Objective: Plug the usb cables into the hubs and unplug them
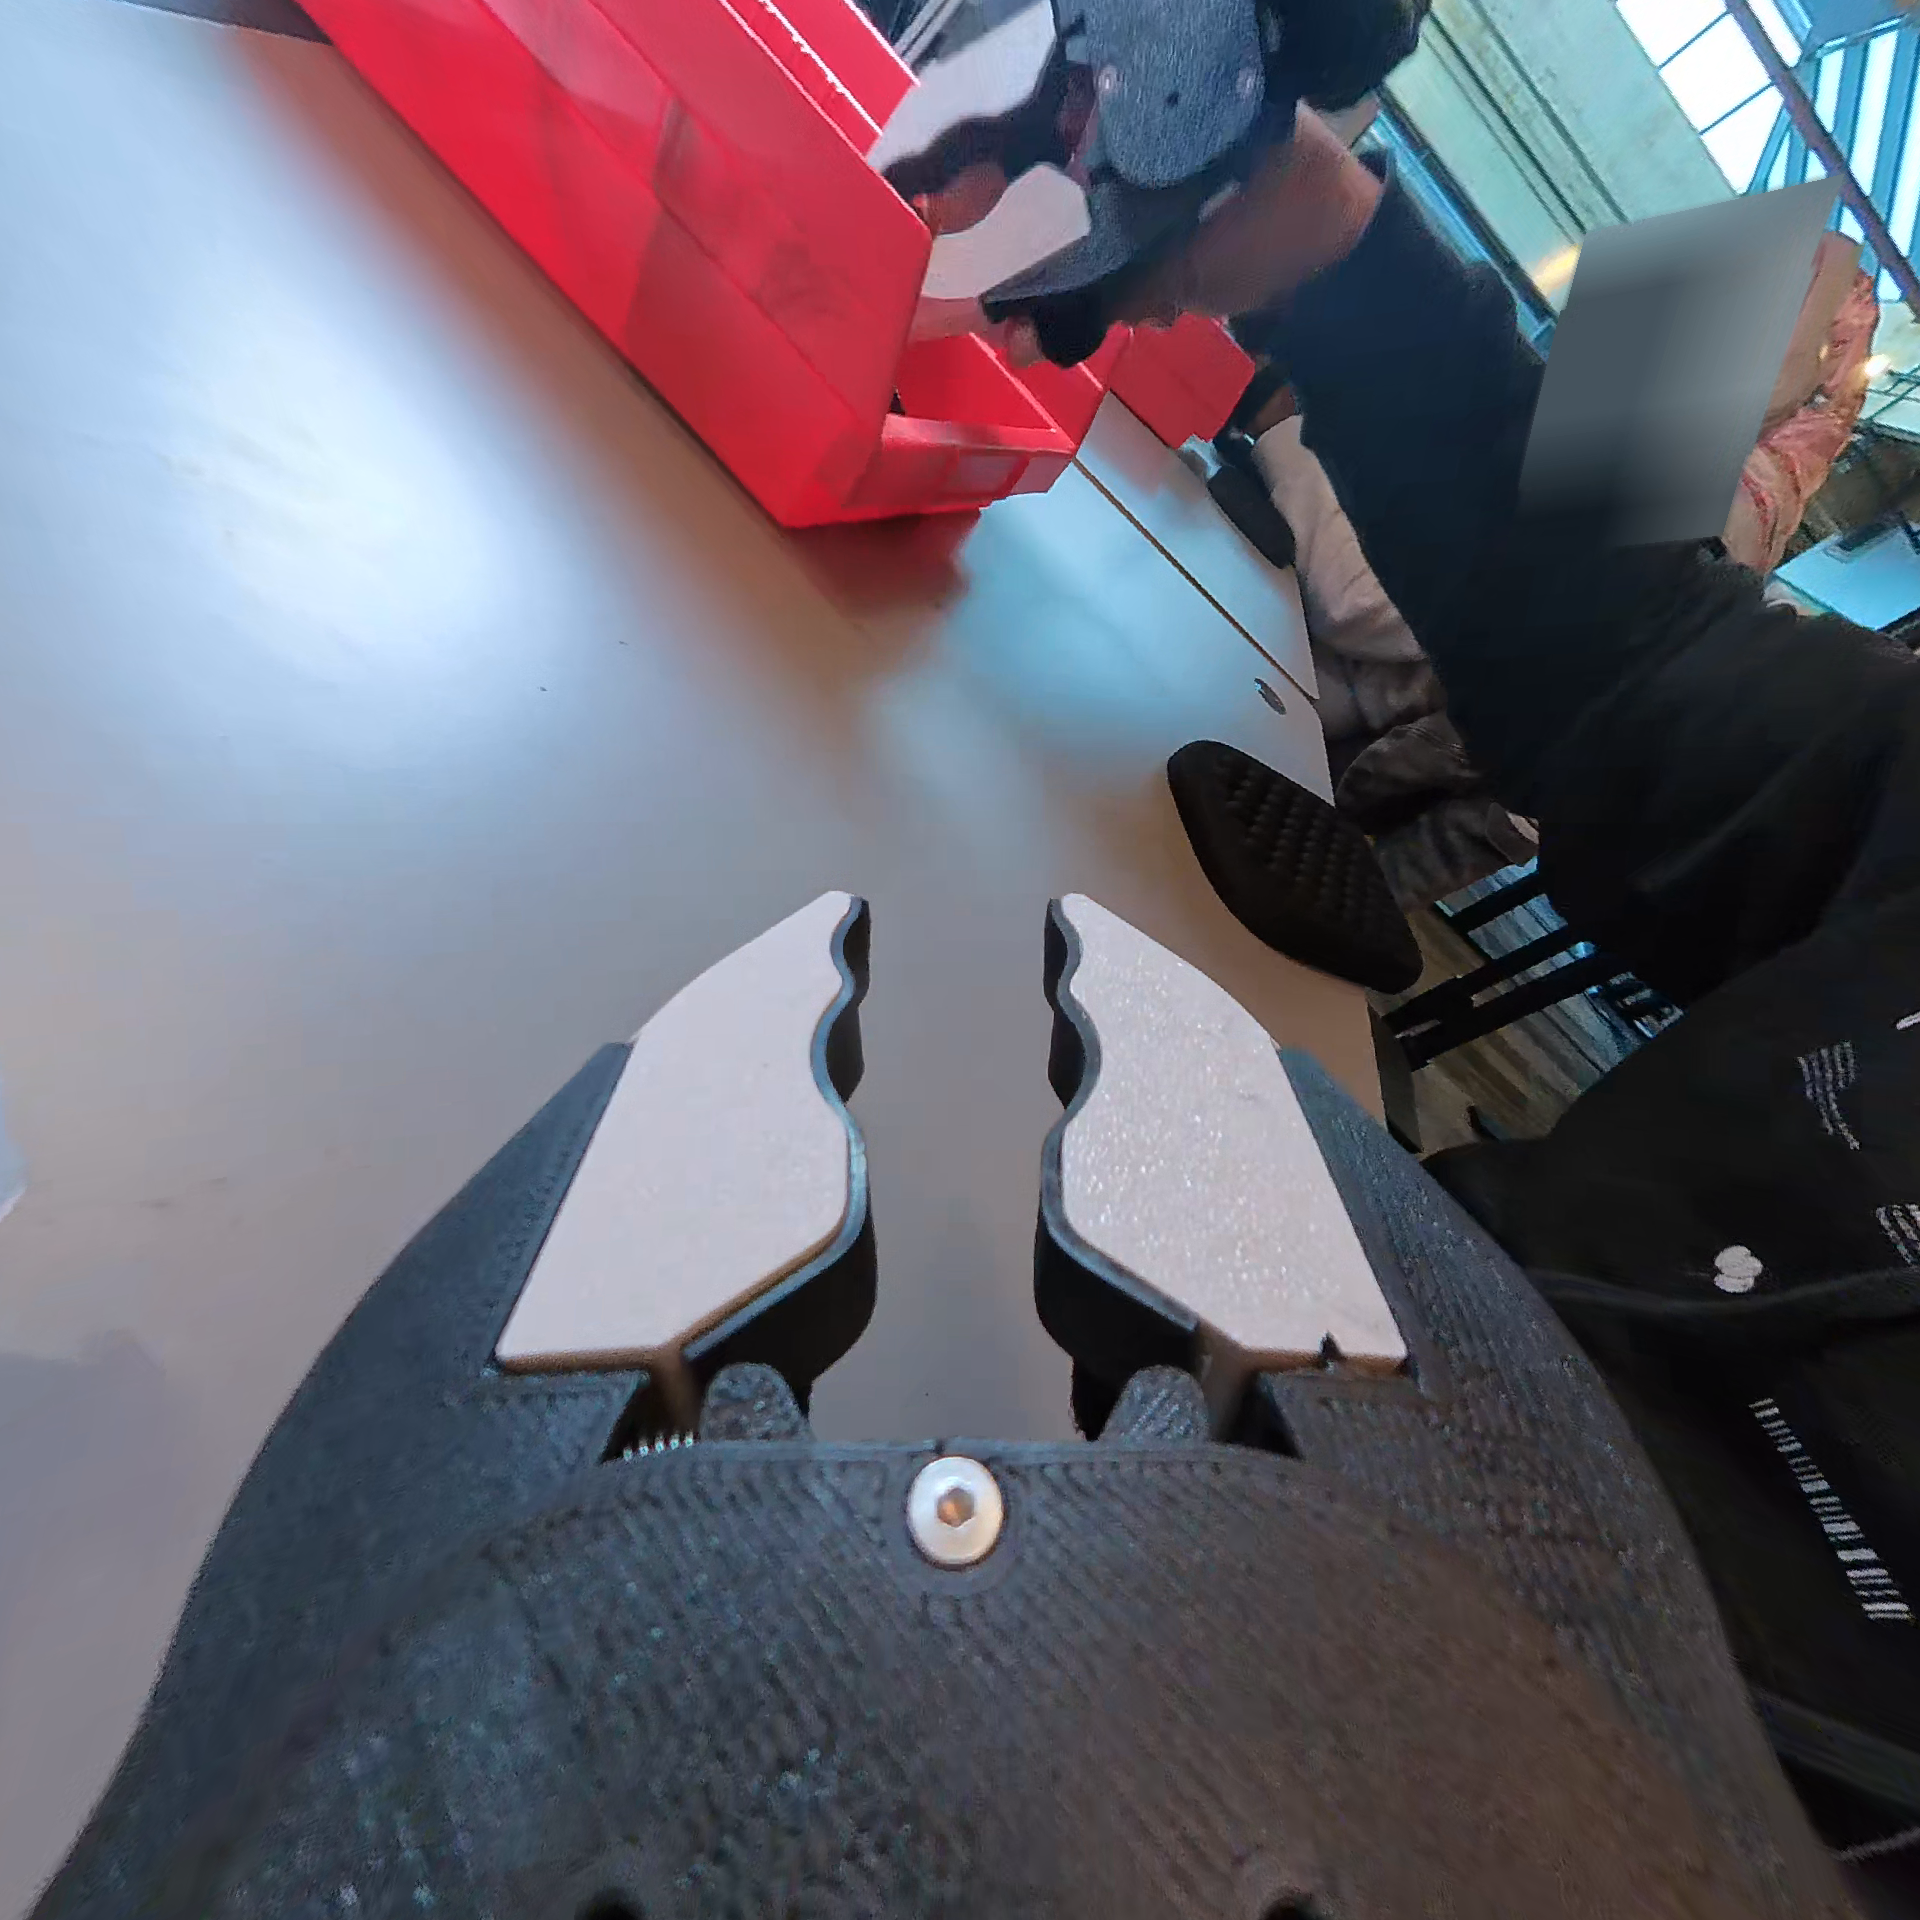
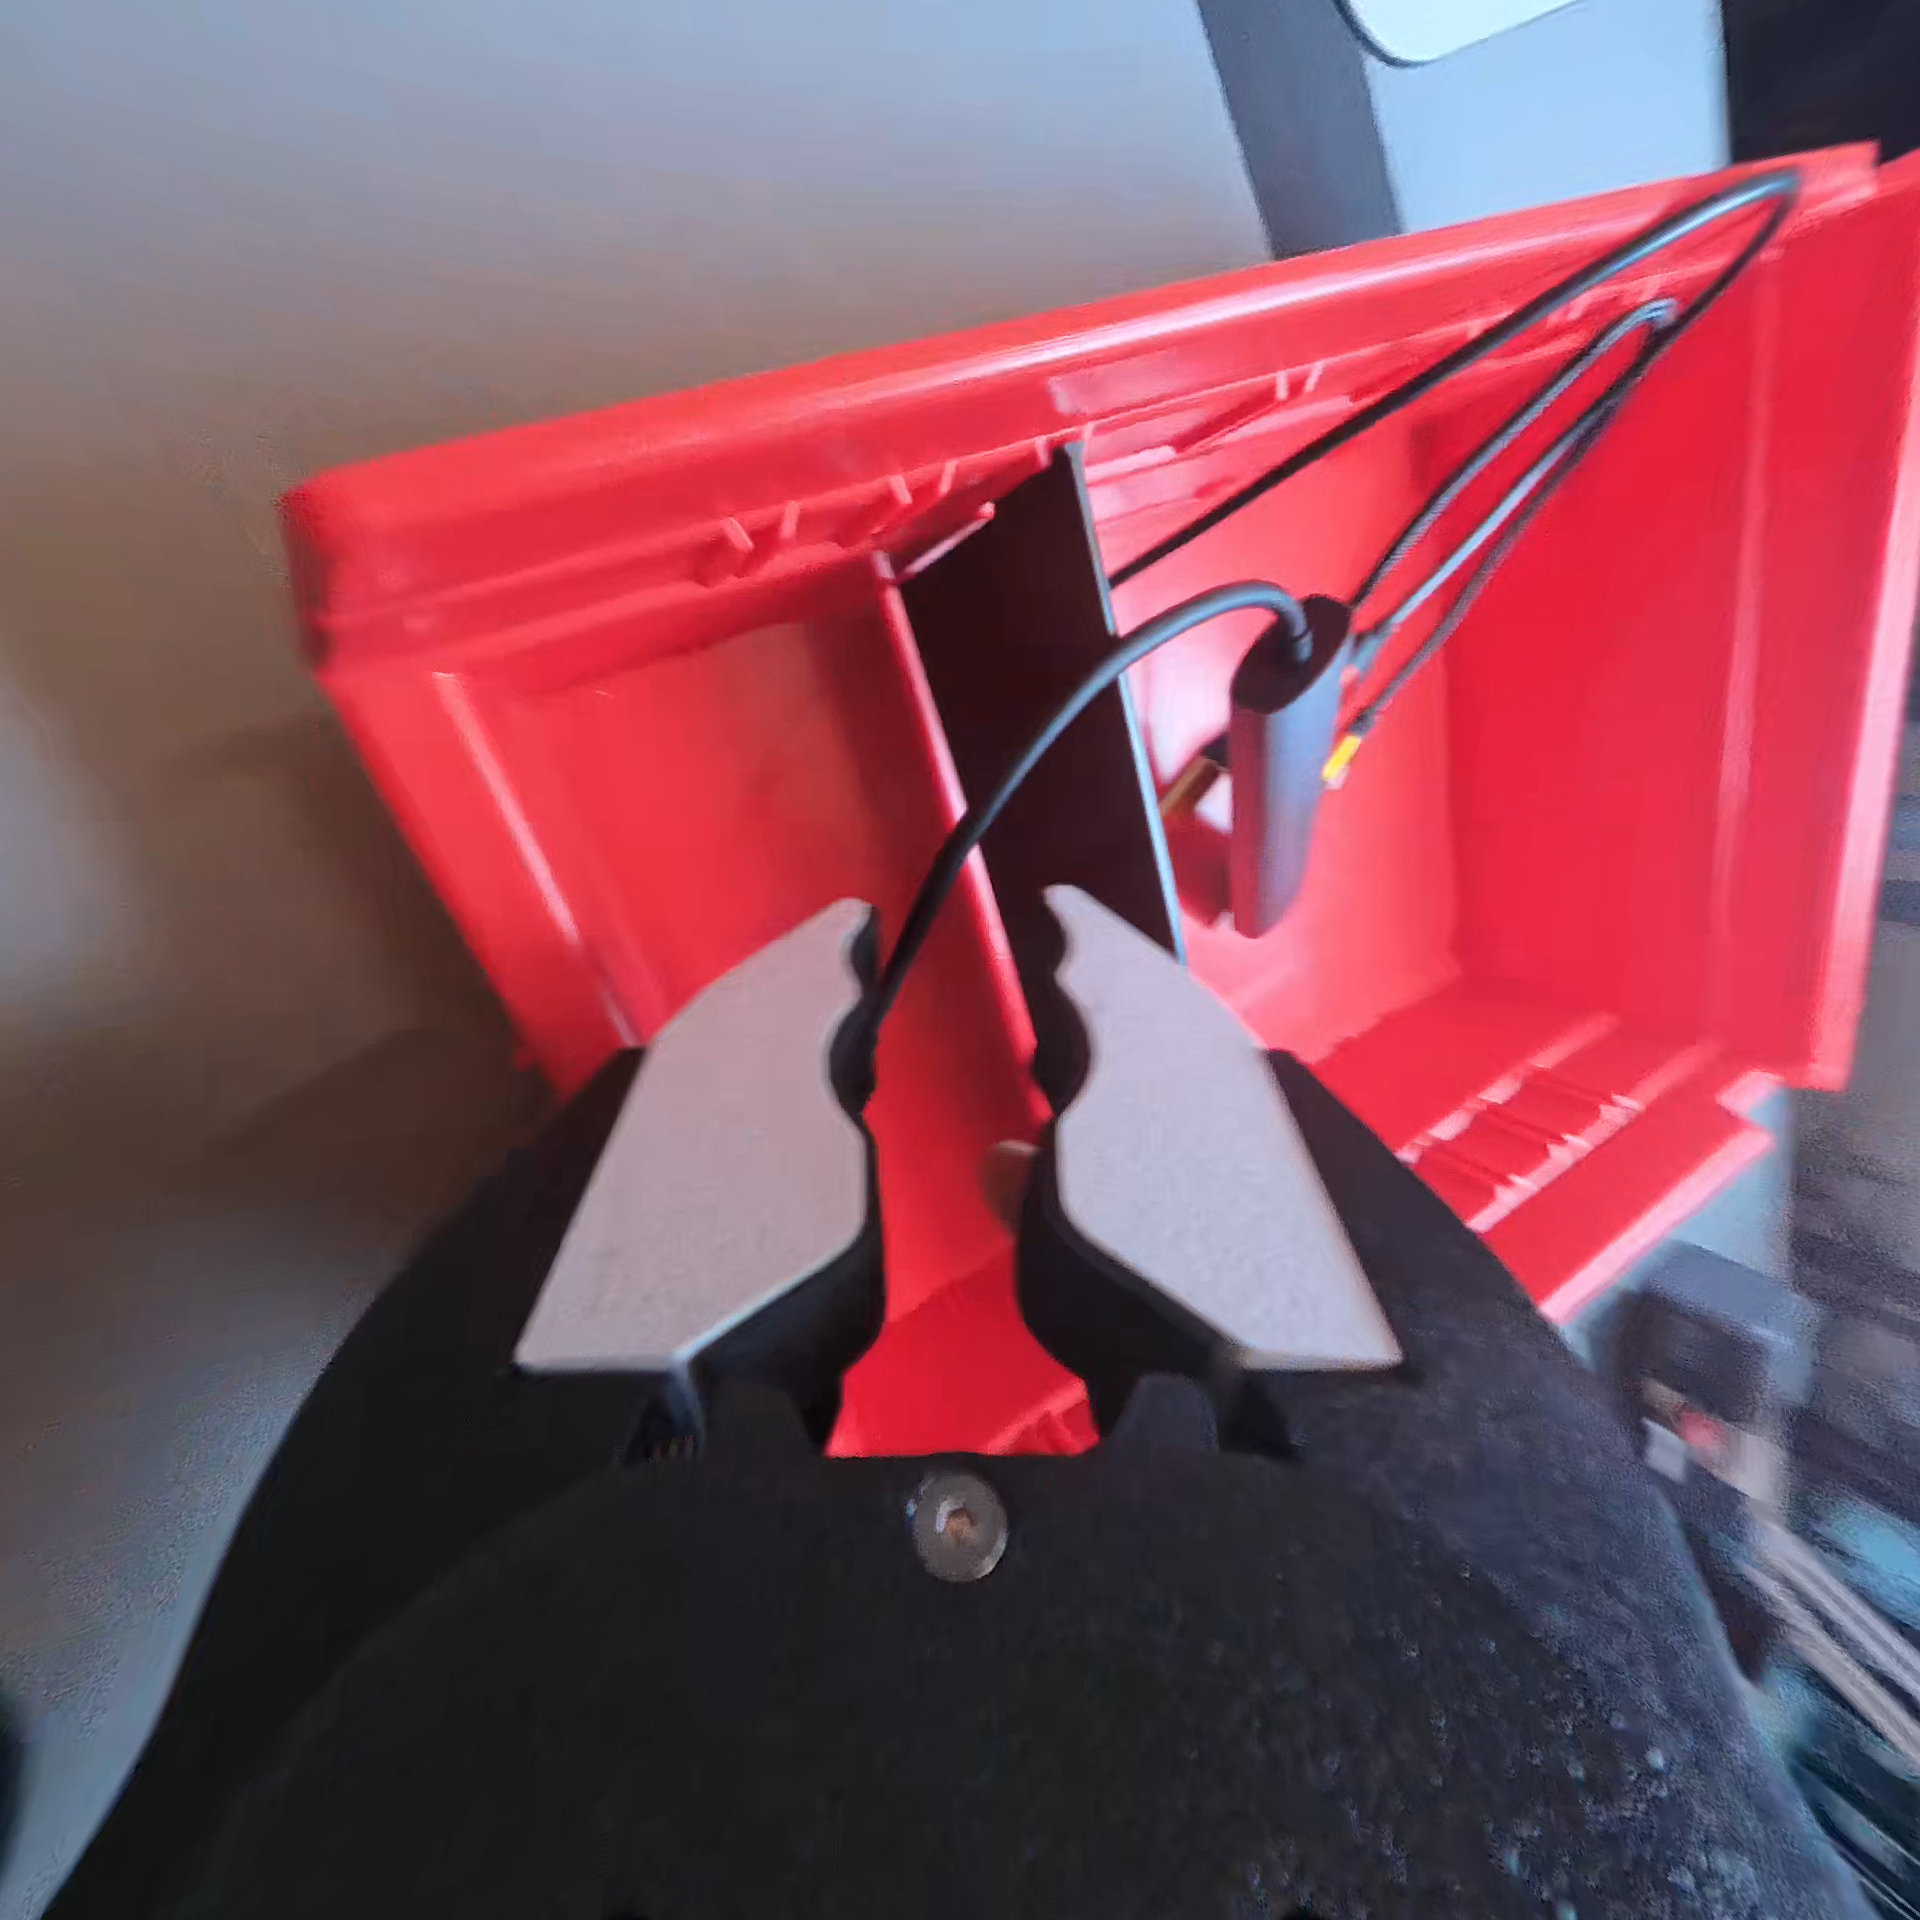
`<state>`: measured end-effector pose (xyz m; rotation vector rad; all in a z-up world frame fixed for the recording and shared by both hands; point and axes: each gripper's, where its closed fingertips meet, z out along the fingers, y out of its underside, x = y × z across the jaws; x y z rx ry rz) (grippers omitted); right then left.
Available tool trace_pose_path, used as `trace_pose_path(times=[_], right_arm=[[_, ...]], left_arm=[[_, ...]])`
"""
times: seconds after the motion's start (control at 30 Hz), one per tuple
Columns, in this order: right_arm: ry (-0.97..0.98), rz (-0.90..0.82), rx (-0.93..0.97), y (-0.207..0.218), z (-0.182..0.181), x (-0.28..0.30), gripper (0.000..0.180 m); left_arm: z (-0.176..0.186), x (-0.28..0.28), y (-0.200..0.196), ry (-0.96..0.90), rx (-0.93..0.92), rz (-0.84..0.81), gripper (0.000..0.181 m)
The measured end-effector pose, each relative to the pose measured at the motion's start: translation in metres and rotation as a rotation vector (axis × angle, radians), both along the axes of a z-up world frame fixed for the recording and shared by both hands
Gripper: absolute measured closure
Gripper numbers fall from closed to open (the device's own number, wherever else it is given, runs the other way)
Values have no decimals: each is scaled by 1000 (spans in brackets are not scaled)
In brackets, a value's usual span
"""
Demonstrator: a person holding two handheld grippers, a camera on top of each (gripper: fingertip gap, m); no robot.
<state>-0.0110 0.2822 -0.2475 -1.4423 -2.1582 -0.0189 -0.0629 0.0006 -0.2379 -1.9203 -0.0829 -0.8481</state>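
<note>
1. Hub (image 2: pixel 1280 769): a dark, slim USB hub stands nearly on end inside the right compartment of the red bin (image 2: pixel 665 520), right of the black divider (image 2: pixel 1029 717). Its long axis runs roughly vertical in the right wrist view, cabled end up and lower end down toward the bin floor.
2. Its own lead (image 2: pixel 1049 727) leaves the top end, arcs left over the divider and drops between the fingers of the right hand-held gripper (image 2: pixel 956 940).
3. That gripper's jaws stand partly apart; the lead passes just beside the left finger, but blur hides whether it is touched. Nothing is clamped.
4. Thin cables (image 2: pixel 1475 520) loop from the bin's upper right corner down to the hub's side; whether their plugs are seated I cannot tell.
5. The left hand-held gripper (image 1: pixel 956 940) hovers over the bare table (image 1: pixel 364 623), jaws parted and empty, well apart from the red bin (image 1: pixel 675 260).
6. To do the step well, probably: steady the hub body first, then grip one plug by its shell, not the wire, and move it along the port's axis.
</note>
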Motion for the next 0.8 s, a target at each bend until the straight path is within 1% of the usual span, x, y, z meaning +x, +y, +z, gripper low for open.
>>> trace_pose_path(times=[0.03,0.07,0.13,0.17,0.23,0.27,0.33,0.4,0.47,0.5,0.53,0.57,0.6,0.63,0.67,0.7,0.8], right_arm=[[1,22,72,2,1,-2,171],[7,41,113,4,5,-4,174],[15,57,141,11,22,-8,175],[40,54,176,19,38,-12,175],[67,72,328,46,69,-23,175],[57,79,392,60,78,-27,175],[45,72,411,83,75,-39,175],[23,71,301,92,49,-48,175],[-31,65,118,85,16,-47,175],[-38,66,36,79,5,-47,173],[-18,67,-30,74,3,-49,172],[-1,61,-121,66,4,-49,165],[2,45,-218,58,7,-46,152],[7,23,-284,55,13,-43,138],[26,13,-325,54,21,-40,129],[48,17,-358,51,29,-36,123],[204,47,-418,38,65,-30,122]], left_arm=[[0,-2,0,3,2,7,149],[1,-3,0,2,3,12,149],[-1,-5,0,-6,-1,15,150],[-2,-4,0,-10,-5,12,150],[-4,-3,0,-8,-14,3,150],[-5,-1,1,-5,-17,-2,150],[-6,2,1,4,-22,-13,150],[-7,4,0,17,-26,-19,150],[-9,5,0,34,-29,-20,150],[-9,6,0,42,-30,-20,150],[-9,6,-1,48,-30,-22,150],[-9,6,-1,50,-28,-24,150],[-9,6,0,51,-27,-26,150],[-9,6,0,48,-27,-28,150],[-10,6,0,43,-28,-32,150],[-10,7,0,39,-29,-34,150],[-8,9,0,47,-20,-40,149]])
